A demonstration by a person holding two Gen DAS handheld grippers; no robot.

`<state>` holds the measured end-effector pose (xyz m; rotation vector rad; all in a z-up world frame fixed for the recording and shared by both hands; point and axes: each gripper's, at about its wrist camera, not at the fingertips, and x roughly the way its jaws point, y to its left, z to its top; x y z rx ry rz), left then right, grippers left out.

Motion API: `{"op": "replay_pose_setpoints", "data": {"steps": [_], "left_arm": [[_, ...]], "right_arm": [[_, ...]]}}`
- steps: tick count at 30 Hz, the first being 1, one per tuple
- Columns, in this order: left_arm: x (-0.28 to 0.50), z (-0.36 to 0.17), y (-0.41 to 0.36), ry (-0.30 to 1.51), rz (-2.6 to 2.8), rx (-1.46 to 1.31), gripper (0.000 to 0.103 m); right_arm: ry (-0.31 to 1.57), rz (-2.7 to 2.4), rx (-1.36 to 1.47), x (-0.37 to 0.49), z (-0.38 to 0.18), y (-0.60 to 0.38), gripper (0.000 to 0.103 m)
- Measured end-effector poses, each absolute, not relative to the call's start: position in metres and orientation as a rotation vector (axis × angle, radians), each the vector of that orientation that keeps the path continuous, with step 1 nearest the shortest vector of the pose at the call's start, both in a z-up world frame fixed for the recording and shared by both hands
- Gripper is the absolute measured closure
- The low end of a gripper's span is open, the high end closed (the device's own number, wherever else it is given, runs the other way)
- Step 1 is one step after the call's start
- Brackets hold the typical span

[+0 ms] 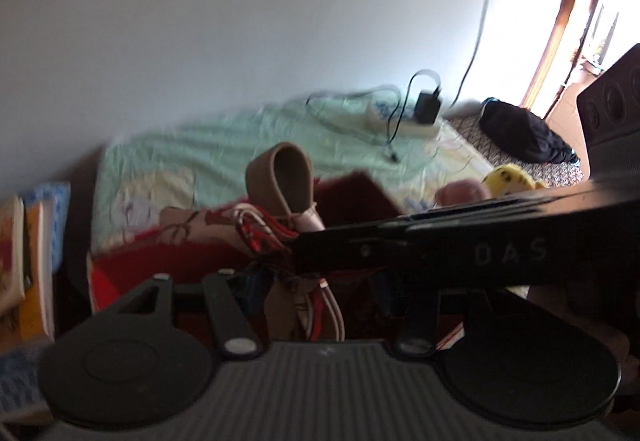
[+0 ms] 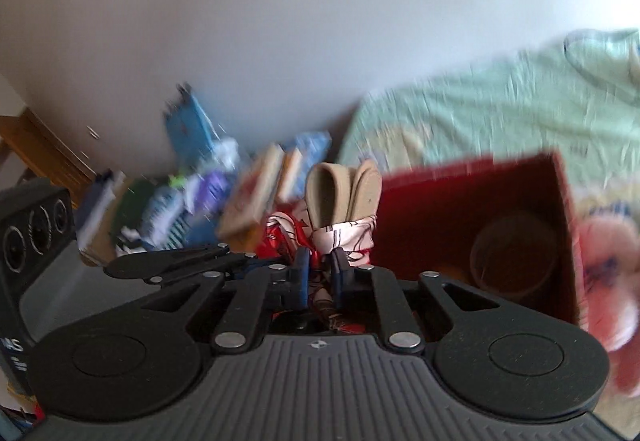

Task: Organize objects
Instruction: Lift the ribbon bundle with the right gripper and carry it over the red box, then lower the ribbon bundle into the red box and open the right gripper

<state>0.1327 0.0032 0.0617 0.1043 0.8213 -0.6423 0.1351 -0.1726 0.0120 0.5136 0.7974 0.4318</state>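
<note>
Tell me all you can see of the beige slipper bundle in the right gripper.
The pair of beige felt-like slippers stands upright, soles together, one opening facing the camera. A white and red patterned cloth is wrapped around its lower part. The right gripper is shut on this cloth, beside the red cardboard box. The picture is blurred.

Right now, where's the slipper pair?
Right wrist view, centre: slippers upright in the right gripper, left of the red box, in front of the books.

Matt tan slippers stand bundled in glossy patterned cloth (red and white). The red box looks like matt cardboard; the pale-green bedsheet is wrinkled cloth.
</note>
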Motion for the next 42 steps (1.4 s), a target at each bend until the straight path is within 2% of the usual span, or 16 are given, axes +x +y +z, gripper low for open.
{"op": "replay_pose_setpoints", "data": {"steps": [5,6,11,14,16,20,21,27,31,34,36,42], "left_arm": [[0.152,0.010,0.006,0.966,-0.616,0.088,0.054],[0.154,0.006,0.006,0.985,-0.619,0.090,0.054],[0.158,-0.010,-0.001,1.041,-0.576,0.190,0.054],[0.159,-0.017,0.001,1.053,-0.539,0.238,0.053],[0.159,-0.021,0.008,1.054,-0.519,0.246,0.049],[0.155,-0.014,0.033,1.032,-0.501,0.185,0.043],[0.154,-0.012,0.039,1.021,-0.494,0.168,0.041],[0.141,-0.004,0.058,0.984,-0.499,0.130,0.040],[0.132,-0.007,0.050,0.960,-0.502,0.205,0.039],[0.133,-0.010,0.049,0.975,-0.505,0.201,0.041],[0.138,-0.013,0.052,1.002,-0.518,0.161,0.039],[0.147,-0.019,0.056,1.040,-0.556,0.076,0.039]], "right_arm": [[0.970,0.381,0.520,0.160,-0.030,-0.157,0.096],[0.998,0.367,0.515,0.162,-0.035,-0.157,0.101],[1.024,0.325,0.486,0.165,-0.045,-0.151,0.102],[1.049,0.296,0.483,0.166,-0.055,-0.155,0.099],[1.045,0.310,0.603,0.168,-0.060,-0.168,0.090],[1.072,0.321,0.756,0.170,-0.070,-0.185,0.087],[1.070,0.333,0.748,0.169,-0.069,-0.184,0.086],[1.049,0.421,0.622,0.164,-0.057,-0.171,0.086],[1.204,0.411,0.576,0.179,-0.064,-0.162,0.084],[1.267,0.375,0.537,0.185,-0.067,-0.154,0.070],[1.303,0.369,0.521,0.186,-0.068,-0.150,0.057],[1.334,0.408,0.481,0.188,-0.069,-0.129,0.054]]}}
